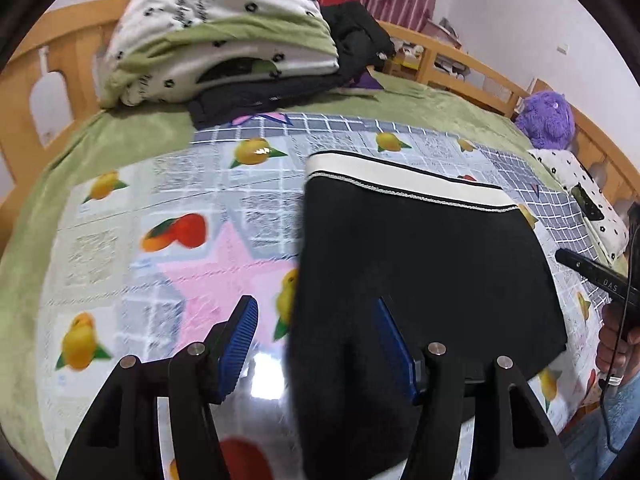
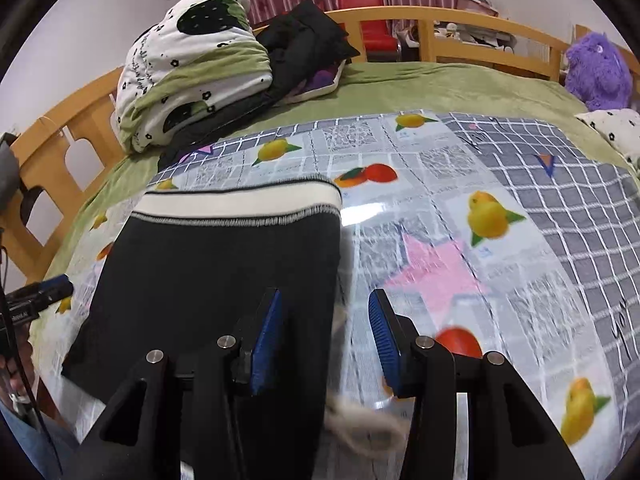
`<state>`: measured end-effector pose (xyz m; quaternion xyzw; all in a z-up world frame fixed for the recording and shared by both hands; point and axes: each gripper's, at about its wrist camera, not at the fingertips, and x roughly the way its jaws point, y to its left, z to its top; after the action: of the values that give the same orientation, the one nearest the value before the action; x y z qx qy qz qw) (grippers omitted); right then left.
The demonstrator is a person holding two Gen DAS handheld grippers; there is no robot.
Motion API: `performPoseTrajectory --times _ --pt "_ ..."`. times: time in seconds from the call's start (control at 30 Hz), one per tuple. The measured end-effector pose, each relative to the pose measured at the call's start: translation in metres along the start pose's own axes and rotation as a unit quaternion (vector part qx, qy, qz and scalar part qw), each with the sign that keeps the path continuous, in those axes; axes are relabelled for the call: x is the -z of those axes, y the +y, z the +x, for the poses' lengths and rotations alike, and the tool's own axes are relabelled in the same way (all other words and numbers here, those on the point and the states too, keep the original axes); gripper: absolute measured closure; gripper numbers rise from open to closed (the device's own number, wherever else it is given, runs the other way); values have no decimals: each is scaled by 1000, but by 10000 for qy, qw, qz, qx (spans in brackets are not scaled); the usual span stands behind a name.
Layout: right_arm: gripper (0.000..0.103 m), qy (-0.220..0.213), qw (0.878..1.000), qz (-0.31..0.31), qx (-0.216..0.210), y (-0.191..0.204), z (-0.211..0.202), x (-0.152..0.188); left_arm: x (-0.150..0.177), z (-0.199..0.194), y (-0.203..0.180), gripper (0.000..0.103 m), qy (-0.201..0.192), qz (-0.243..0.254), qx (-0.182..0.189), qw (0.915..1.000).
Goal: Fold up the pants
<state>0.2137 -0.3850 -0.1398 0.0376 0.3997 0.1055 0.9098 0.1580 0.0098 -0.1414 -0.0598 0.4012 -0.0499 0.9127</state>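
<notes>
1. On glossy fruit-print plastic sheet [image 1: 120,220]: black pants with white waistband [image 1: 420,248], waistband far.
2. Left gripper [image 1: 316,344] spread wide, astride pants' left edge.
3. Right gripper [image 2: 324,344] spread wide, astride right edge; bare sheet beyond.

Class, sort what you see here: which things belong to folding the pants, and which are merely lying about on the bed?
Belongs to the job:
black pants
left gripper, open
right gripper, open
fruit-print mat

Lying about:
folded quilt
black jacket
purple plush toy
</notes>
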Motion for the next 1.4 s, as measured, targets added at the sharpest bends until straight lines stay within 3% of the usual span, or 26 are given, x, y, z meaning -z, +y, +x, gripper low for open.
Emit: performPoseTrajectory --times 0.13,0.33,0.6,0.7,0.83,0.9,1.0,1.03,1.07,1.1,1.17,1.2,1.3,1.37,1.4 --pt "58 -2 9999 91 -108 4 -21 10 19 -20 5 44 -44 -16 -121 9999" --pt "54 -245 9996 -112 -18 21 -50 26 62 -36 9 44 43 336 -629 9974" --pt "54 117 9997 0 197 21 -49 55 108 -20 17 44 475 596 -603 9953" --pt "54 205 9996 77 184 19 -46 60 110 -11 7 44 459 972 -811 9909" --pt "54 272 9993 -13 273 22 -40 60 106 -2 2 44 552 971 -518 9924" --pt "54 306 9991 -21 295 22 -36 60 104 5 -6 45 554 1118 -548 9907" --pt "54 361 9990 -3 276 22 -31 59 100 14 -13 61 528 1008 -599 9917" --pt "54 371 9989 -6 276 23 -29 58 97 15 -11 69 523 885 -480 9935" --pt "55 374 9989 -24 274 24 -28 58 93 11 -7 84 379 632 -262 9969" --pt "55 375 9989 -39 284 25 -27 58 91 6 -4 87 244 419 -67 9988" --pt "55 390 9987 -72 307 27 -25 57 86 -7 2 87 -129 193 203 9995" --pt "55 397 9987 -71 303 27 -24 57 85 -5 1 87 -102 217 199 9995" --pt "55 459 9985 -80 290 28 -20 58 94 22 -4 84 616 405 -93 9972" --pt "55 533 9980 -113 320 29 -16 60 99 16 -10 80 579 686 -183 9958" --pt "55 574 9977 -129 338 29 -14 62 99 12 -12 74 648 850 -250 9940"
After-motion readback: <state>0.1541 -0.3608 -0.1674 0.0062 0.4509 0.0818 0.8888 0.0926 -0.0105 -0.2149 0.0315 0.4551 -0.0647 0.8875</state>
